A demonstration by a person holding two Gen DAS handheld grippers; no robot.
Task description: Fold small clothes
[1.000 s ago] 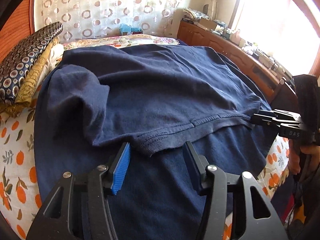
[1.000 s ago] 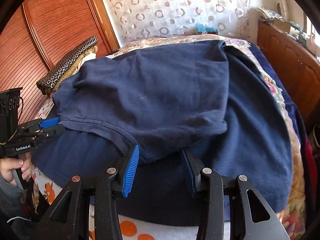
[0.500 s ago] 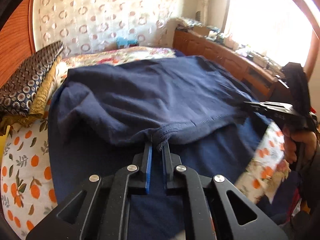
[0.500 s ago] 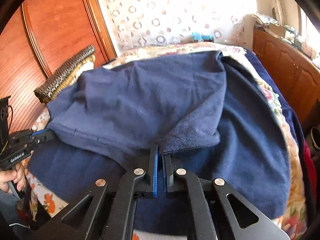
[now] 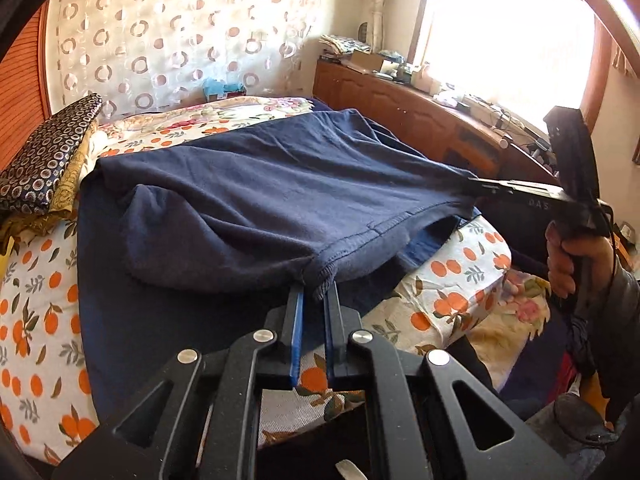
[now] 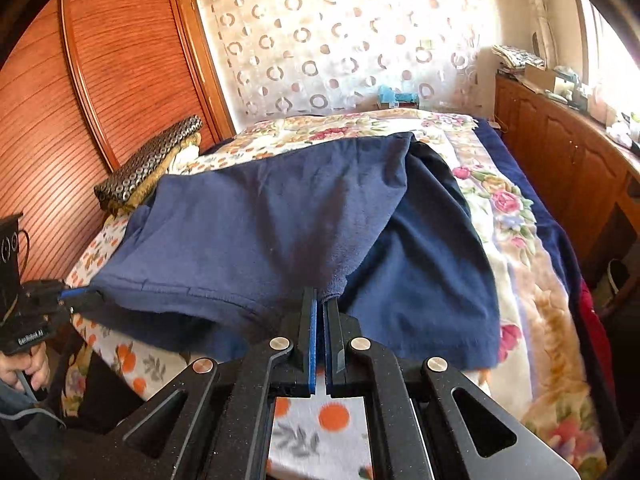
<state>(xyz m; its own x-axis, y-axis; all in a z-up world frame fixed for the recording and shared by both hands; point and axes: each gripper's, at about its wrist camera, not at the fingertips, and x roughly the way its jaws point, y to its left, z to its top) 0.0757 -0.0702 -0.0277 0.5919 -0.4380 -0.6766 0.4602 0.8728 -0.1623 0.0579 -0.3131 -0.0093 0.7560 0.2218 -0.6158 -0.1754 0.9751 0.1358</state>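
Note:
A navy blue garment (image 5: 260, 200) lies across the bed, over a second navy cloth (image 5: 132, 320). My left gripper (image 5: 314, 292) is shut on the garment's near hem corner and holds it lifted. My right gripper (image 6: 322, 300) is shut on the other hem corner; it shows at the right of the left wrist view (image 5: 480, 184). The garment (image 6: 260, 232) hangs stretched between the two, its far part resting on the bed. The left gripper shows at the left edge of the right wrist view (image 6: 76, 294).
The bed has an orange-print sheet (image 5: 36, 300) and a floral cover (image 6: 512, 208). Folded patterned fabric (image 5: 44, 160) is stacked at the left. A wooden cabinet (image 5: 420, 120) with clutter runs along the right under the window. A wooden wardrobe (image 6: 100, 80) stands at the left.
Both grippers closed on the garment's hem corners, then lifted and pulled it back toward the bed's near edge. More of the printed sheet shows below the hem.

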